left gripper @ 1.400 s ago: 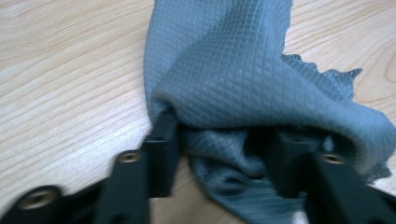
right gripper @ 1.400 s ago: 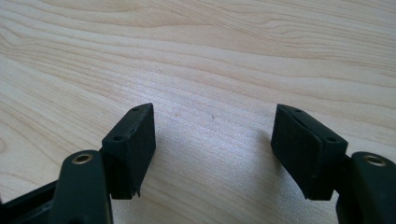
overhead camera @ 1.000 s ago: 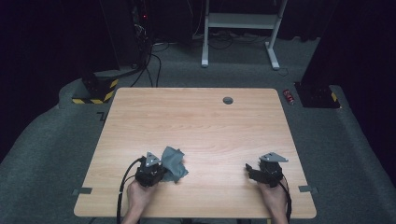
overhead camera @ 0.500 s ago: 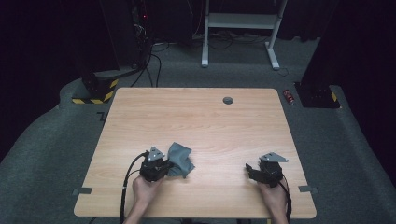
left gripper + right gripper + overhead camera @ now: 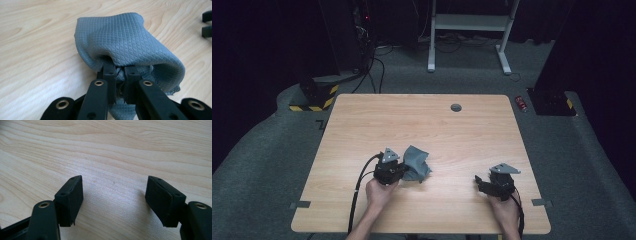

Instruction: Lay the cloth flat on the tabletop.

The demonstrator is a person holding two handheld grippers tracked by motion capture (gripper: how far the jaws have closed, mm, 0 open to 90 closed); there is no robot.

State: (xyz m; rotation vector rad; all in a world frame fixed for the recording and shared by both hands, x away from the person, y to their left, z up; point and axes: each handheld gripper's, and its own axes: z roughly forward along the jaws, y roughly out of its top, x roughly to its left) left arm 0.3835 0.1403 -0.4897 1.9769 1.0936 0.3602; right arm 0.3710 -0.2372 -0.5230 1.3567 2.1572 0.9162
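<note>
Lab or test studio, dimly lit. Bare wooden table (image 5: 422, 125) on grey carpet (image 5: 267, 175). Black curtains behind. Dark equipment rack (image 5: 342, 35) trailing cables (image 5: 374, 70), hazard-striped base (image 5: 314, 97), white metal stand (image 5: 469, 22) at back.

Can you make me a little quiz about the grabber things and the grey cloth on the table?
1. True or false: the left gripper has its jaws pinched shut on the grey cloth.
2. What lies between the jaws of the right gripper? A) the cloth B) a cable C) nothing, just bare table shows there
3. Fill in the missing word: in the high view, the small dark round spot sits near the table's ____ edge.

Key
1. True. The cloth bunches up and drapes over the closed jaws.
2. C. The jaws stand wide apart.
3. Far, the side away from the person.
</note>
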